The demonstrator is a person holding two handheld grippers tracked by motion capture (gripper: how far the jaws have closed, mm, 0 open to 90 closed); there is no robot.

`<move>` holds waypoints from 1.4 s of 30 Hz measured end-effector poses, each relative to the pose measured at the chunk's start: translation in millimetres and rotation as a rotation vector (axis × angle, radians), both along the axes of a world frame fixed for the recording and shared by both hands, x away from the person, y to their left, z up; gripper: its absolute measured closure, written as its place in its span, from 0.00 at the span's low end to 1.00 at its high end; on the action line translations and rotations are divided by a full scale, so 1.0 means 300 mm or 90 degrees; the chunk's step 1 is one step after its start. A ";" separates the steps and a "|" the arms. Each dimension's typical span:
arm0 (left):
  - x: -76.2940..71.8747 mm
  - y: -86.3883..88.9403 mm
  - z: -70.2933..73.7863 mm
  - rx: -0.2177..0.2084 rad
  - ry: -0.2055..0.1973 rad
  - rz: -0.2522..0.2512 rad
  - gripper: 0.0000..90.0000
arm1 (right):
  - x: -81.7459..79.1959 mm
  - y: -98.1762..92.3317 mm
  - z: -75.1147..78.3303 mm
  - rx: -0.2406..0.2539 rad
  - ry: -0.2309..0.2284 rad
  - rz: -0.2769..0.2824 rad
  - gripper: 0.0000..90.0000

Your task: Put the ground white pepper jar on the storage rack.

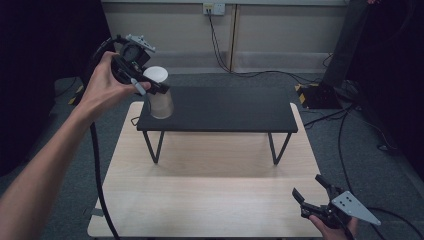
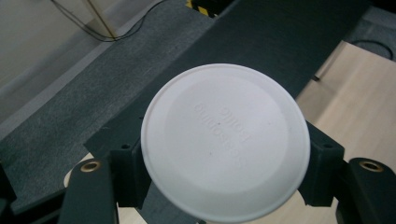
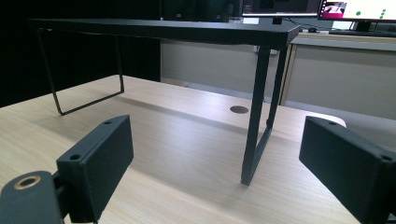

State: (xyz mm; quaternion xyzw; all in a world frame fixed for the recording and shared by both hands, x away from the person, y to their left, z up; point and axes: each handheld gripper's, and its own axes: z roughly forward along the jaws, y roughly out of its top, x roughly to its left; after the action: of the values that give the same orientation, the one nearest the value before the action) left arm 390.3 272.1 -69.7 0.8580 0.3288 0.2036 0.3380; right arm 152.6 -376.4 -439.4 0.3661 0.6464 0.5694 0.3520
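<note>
Nearest us, we note the right gripper (image 1: 311, 196) idling low over the pale wooden desk (image 1: 210, 200) with fingers wide apart and empty, while farther off the left gripper (image 1: 150, 86) clasps the white-lidded translucent plastic cup (image 1: 159, 97) by its sides, apparently steadying it upright over the black metal-legged shelf's (image 1: 225, 110) left end.

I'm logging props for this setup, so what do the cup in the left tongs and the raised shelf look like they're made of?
The translucent cup with a white lid: likely thin plastic; its wall looks frosted, and the matte lid carries embossed lettering. The black raised shelf: a flat matte top, perhaps painted board or metal, on thin legs that look like bent black metal rod.
</note>
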 end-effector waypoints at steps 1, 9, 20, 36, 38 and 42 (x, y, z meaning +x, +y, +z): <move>0.016 -0.001 -0.002 -0.001 0.004 0.009 0.37 | 0.000 0.000 0.000 0.000 0.000 0.000 0.11; 0.114 -0.026 -0.051 0.010 0.004 0.066 0.37 | -0.001 -0.002 -0.001 0.001 -0.002 0.000 0.11; 0.188 -0.002 -0.137 -0.002 0.015 0.117 0.37 | 0.001 -0.003 -0.002 0.002 0.000 0.004 0.11; 0.235 0.041 -0.199 -0.028 0.040 0.127 0.37 | 0.000 -0.004 -0.002 0.003 -0.001 0.002 0.11; 0.235 0.047 -0.203 -0.034 0.040 0.127 0.37 | -0.002 -0.005 -0.002 0.004 -0.002 0.001 0.11; 0.217 0.071 -0.229 -0.053 0.022 0.123 0.36 | -0.002 -0.004 -0.002 0.004 -0.003 0.003 0.11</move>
State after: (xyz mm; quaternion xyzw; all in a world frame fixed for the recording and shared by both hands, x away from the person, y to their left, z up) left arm 455.3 293.3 -138.4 0.8110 0.4242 0.2065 0.3459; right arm 152.0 -377.7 -440.0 0.3647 0.6444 0.5731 0.3511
